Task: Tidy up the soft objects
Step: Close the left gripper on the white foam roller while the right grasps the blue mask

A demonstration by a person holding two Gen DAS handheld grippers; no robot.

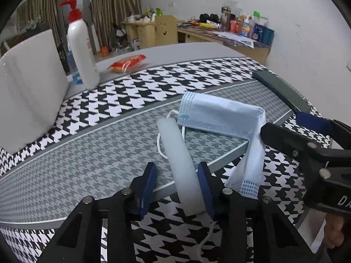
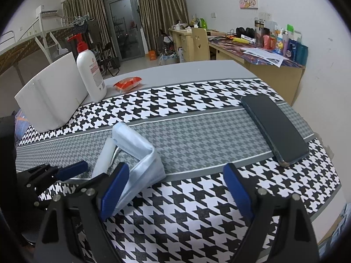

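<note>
2 grippers are in view over a houndstooth cloth (image 2: pixel 197 118) on a table. The left gripper (image 1: pixel 178 183) has its blue pads apart, with a pale translucent bar (image 1: pixel 179 153) lying between them against the right-hand pad; whether that pad presses it cannot be told, and the bar's near end is cut off behind the gripper body. The right gripper (image 2: pixel 175 188) stands wide apart, its left pad (image 2: pixel 114 188) touching or just beside the hanging edge of the blue face mask (image 2: pixel 140 153); contact is hard to make out. The mask lies folded on the grey central band of the cloth, 1 end drooping toward the near edge, its white ear loop (image 1: pixel 161 138) partly hidden under the bar. A dark phone (image 2: pixel 276 129) lies flat to the right, well apart from the mask. At the far left stand a white box (image 2: pixel 52 96), its contents not visible, and just beside it a white pump bottle (image 2: pixel 91 74) with a red top. A red packet (image 2: pixel 127 83) lies near the bottle; its label is unreadable.
</note>
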